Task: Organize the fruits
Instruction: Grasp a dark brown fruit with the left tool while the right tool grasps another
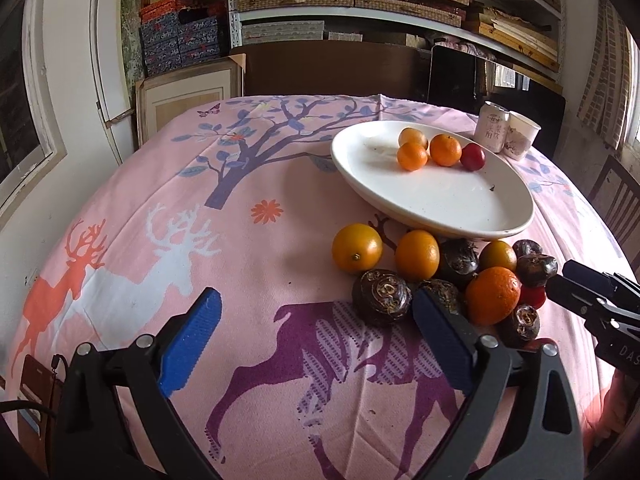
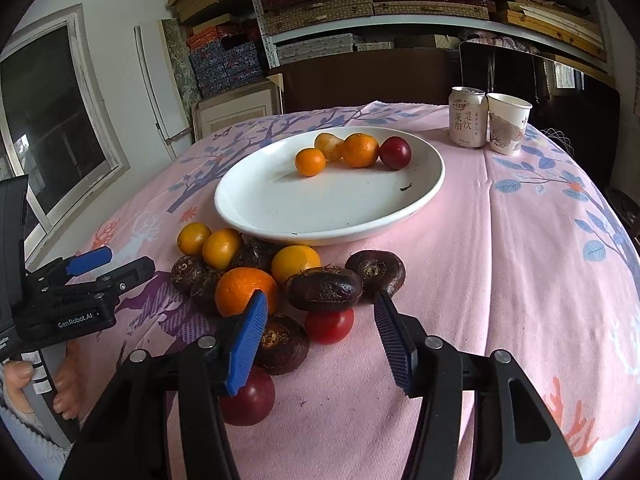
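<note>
A white plate (image 1: 440, 200) (image 2: 280, 208) holds three orange fruits and a red plum (image 2: 395, 153). In front of it a pile of oranges, dark water chestnuts and red fruits lies on the cloth. My left gripper (image 1: 316, 320) is open and empty, left of the pile, with its right finger beside a chestnut (image 1: 382, 297). My right gripper (image 2: 320, 328) is open over the pile's near side, with a red tomato (image 2: 329, 325) and a dark chestnut (image 2: 324, 289) between its fingers. Another red fruit (image 2: 248, 400) lies partly under its left finger.
A drink can (image 2: 467, 117) and a paper cup (image 2: 507, 122) stand at the table's far right. The pink deer-print tablecloth (image 1: 240, 240) covers the table. Shelves of boxes and a dark chair back lie behind it.
</note>
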`<action>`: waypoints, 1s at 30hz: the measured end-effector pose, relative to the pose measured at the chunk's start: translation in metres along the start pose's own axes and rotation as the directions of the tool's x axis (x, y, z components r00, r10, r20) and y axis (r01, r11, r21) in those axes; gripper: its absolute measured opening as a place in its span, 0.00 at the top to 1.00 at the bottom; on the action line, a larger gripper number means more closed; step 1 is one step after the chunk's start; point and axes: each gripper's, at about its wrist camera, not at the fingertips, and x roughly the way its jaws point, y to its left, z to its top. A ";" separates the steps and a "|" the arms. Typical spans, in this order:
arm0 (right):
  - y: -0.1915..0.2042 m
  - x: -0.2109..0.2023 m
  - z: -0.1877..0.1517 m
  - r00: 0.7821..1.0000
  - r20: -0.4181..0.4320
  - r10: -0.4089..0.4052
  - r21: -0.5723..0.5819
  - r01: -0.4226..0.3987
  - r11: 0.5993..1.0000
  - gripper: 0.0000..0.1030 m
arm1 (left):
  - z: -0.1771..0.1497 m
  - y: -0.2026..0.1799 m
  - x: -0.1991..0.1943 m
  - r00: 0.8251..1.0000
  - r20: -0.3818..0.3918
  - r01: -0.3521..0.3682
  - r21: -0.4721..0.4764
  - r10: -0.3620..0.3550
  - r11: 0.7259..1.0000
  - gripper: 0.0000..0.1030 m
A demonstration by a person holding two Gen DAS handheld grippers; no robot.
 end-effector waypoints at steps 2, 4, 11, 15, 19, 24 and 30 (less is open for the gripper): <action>0.000 0.003 0.002 1.000 -0.003 0.005 -0.006 -0.005 1.000 0.51 | 0.000 0.001 0.001 1.000 -0.008 0.001 -0.006 -0.001 1.000 0.08; -0.001 0.006 0.004 1.000 -0.006 0.014 -0.003 -0.014 1.000 0.52 | 0.000 0.002 0.002 1.000 -0.014 0.001 -0.010 -0.001 1.000 0.08; -0.009 0.015 0.005 0.999 -0.035 0.034 0.026 -0.033 0.999 0.57 | 0.000 0.001 0.006 1.000 -0.028 0.008 0.000 -0.008 1.000 0.08; -0.008 0.012 0.003 0.999 -0.028 0.038 0.024 -0.038 0.999 0.59 | -0.002 -0.002 0.009 0.999 -0.044 0.008 0.016 -0.007 1.000 0.08; -0.010 0.003 0.000 0.999 -0.010 0.036 0.038 -0.036 0.999 0.59 | -0.005 -0.007 0.011 0.999 -0.052 0.016 0.038 -0.014 0.999 0.08; -0.020 -0.012 -0.004 1.000 0.009 0.023 0.089 -0.024 0.996 0.59 | -0.009 -0.014 0.016 0.997 -0.072 0.024 0.073 -0.019 0.997 0.08; -0.020 -0.012 -0.005 1.000 0.000 0.028 0.098 -0.028 0.995 0.59 | -0.006 -0.020 0.025 0.998 -0.064 -0.002 0.104 0.008 0.995 0.08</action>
